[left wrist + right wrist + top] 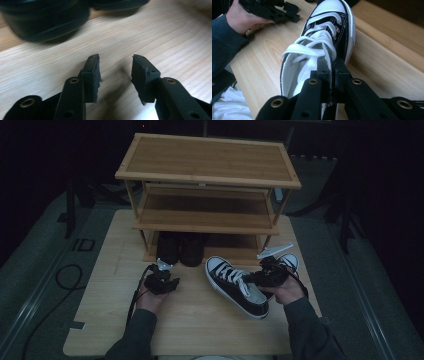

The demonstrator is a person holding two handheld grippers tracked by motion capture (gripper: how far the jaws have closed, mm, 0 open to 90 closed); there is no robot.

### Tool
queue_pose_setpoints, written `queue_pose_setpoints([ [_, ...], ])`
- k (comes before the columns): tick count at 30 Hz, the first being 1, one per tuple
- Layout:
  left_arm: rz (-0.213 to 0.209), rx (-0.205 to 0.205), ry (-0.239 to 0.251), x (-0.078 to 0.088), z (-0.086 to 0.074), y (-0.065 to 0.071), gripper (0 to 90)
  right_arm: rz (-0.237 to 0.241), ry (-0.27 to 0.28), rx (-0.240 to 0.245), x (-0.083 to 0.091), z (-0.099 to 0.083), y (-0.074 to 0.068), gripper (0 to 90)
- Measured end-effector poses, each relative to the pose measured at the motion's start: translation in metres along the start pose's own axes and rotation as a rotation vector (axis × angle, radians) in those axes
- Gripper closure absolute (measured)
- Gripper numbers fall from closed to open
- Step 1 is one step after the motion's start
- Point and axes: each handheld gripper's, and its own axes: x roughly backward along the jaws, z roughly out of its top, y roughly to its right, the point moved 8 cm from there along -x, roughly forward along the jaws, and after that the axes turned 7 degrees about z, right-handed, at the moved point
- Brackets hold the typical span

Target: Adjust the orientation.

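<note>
High view: a black sneaker [236, 286] with white laces lies on the wooden table [200, 330] near its right edge, toe toward the shoe rack [207, 185] at the far edge. The right gripper [257, 279] is clamped tight on the sneaker's collar; right gripper view shows its jaws pinched together on that fabric edge, the heel cut off below. The left gripper [170, 279] sits toward the table's left side, jaws partly apart with nothing between them, bare wood underneath. Dark shoes [180, 249] stand on the rack's lowest shelf, blurred and cut off in left gripper view. A second sneaker's toe [290, 261] peeks from behind the right hand.
</note>
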Motion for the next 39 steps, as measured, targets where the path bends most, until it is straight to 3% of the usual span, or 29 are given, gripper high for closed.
queue_pose_setpoints([
  [10,-0.045,-0.044,0.03,0.001,0.014,0.024,65.7,-0.023,0.026,0.017,0.025,0.014,0.003,86.4],
  [19,-0.052,-0.077,0.05,-0.007,0.031,0.049,80.4,-0.059,0.043,0.034,0.047,0.028,0.007,86.4],
  [23,-0.03,-0.079,0.066,-0.015,0.042,0.06,90.0,-0.066,0.055,0.043,0.057,0.034,0.007,86.4],
  [30,0.012,-0.05,0.112,-0.025,0.062,0.07,90.0,-0.065,0.065,0.047,0.068,0.038,0.008,86.5],
  [36,0.044,-0.036,0.126,-0.038,0.076,0.074,90.0,-0.067,0.072,0.05,0.074,0.04,0.009,86.4],
  [39,0.057,-0.05,0.116,-0.046,0.08,0.078,90.0,-0.066,0.078,0.049,0.077,0.04,0.01,86.4],
])
